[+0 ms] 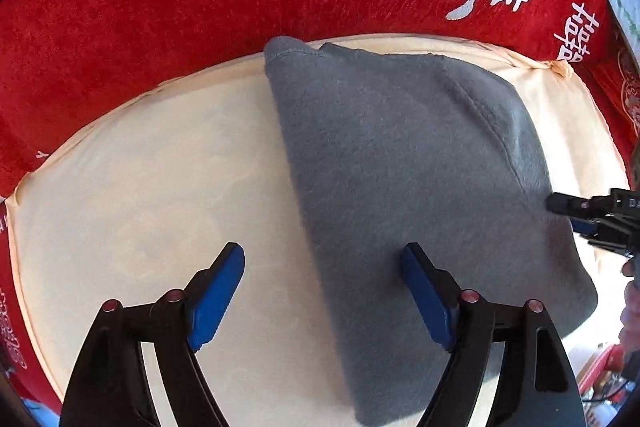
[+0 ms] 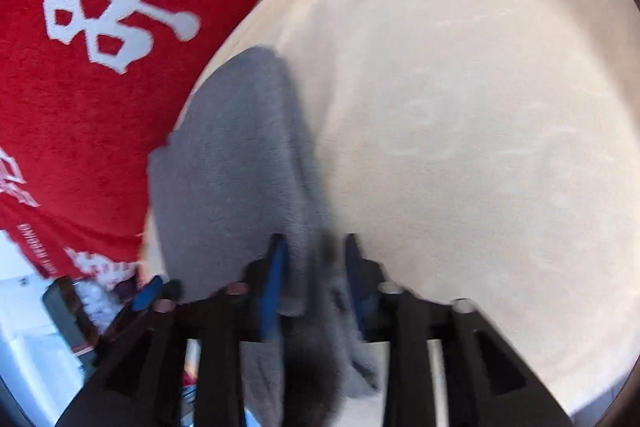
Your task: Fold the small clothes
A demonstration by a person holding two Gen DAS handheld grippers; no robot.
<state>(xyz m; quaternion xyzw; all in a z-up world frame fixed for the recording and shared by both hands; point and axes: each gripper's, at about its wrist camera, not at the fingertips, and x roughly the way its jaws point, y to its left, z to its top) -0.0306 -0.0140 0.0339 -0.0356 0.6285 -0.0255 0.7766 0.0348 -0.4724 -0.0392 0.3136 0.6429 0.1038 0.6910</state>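
I'm finishing 1 fold of the grey garment (image 1: 420, 187): my left claw (image 1: 324, 291) is hanging spread over its edge, my right claw (image 2: 312, 267) straddling it loosely; next, I'm judging, regrip.

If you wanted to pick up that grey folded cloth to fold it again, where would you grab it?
Probably by the near corner of the grey cloth, coming down from above. Its long left edge is a smooth rounded fold lying flat on the cream surface, hard to pinch, while the corner near the left gripper ends in an edge a finger could slide under.
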